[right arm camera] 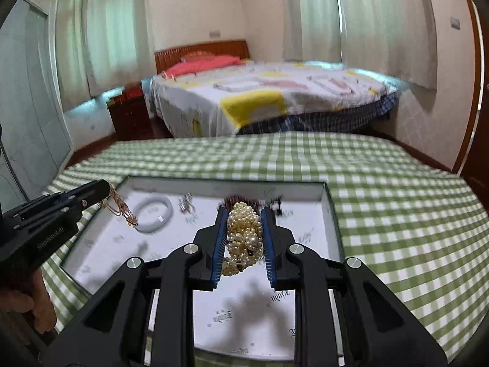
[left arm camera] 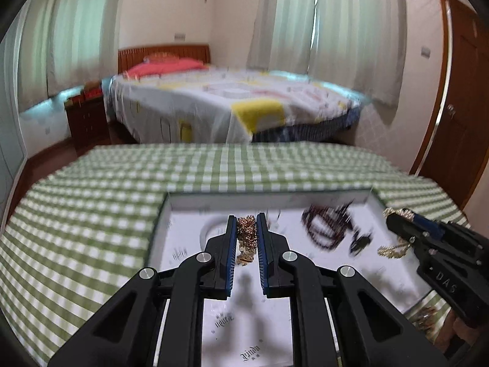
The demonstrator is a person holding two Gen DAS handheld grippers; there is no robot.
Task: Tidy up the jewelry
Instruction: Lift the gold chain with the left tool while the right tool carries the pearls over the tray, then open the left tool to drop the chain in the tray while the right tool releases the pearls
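Desk [left arm camera: 91, 214] covered in green-and-white check cloth. Behind it a bed [left arm camera: 214, 104] with patterned sheet and red pillow, wooden headboard, curtained windows, a brown door [left arm camera: 458, 107] at right.

A shallow white tray [right arm camera: 331, 214] sits on the desk, near edge toward both tools.

Left tool [left arm camera: 247, 224]: closed on a bunched gold chain [left arm camera: 246, 238], held above the tray floor; a loop of it hangs down from the tips.

Right tool [right arm camera: 244, 217]: closed on a clump of pearl strands [right arm camera: 244, 232], also over the tray.

Lying in the tray: a white bangle [right arm camera: 152, 217] at left, dark red beads [left arm camera: 321, 229] toward the right, small dark pieces [left arm camera: 360, 241] beside them. Motion blur softens these details.
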